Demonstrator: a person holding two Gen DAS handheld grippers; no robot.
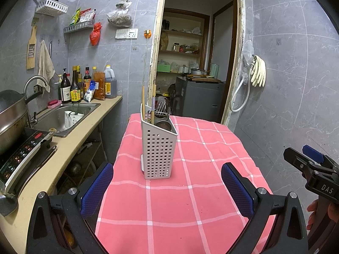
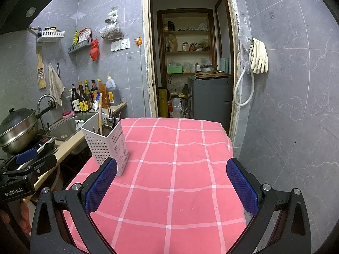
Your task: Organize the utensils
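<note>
A white perforated utensil holder [image 1: 158,148] stands upright on the pink checked tablecloth [image 1: 190,201]. It holds wooden chopsticks [image 1: 153,103], metal forks [image 1: 161,108] and a metal spoon or ladle [image 1: 163,124]. My left gripper [image 1: 167,182] is open and empty, just in front of the holder. In the right wrist view the holder [image 2: 106,146] stands at the table's left side, with forks [image 2: 111,114] sticking up. My right gripper [image 2: 171,182] is open and empty over the cloth [image 2: 169,169], to the right of the holder. Each gripper shows in the other's view, the right one [image 1: 311,165] and the left one [image 2: 25,165].
A counter [image 1: 70,148] runs along the left with a sink [image 1: 63,116], sauce bottles [image 1: 84,84], an induction cooker [image 1: 23,154] and a wok [image 1: 10,110]. A doorway [image 1: 190,63] lies behind the table. Rubber gloves [image 1: 258,72] hang on the right wall.
</note>
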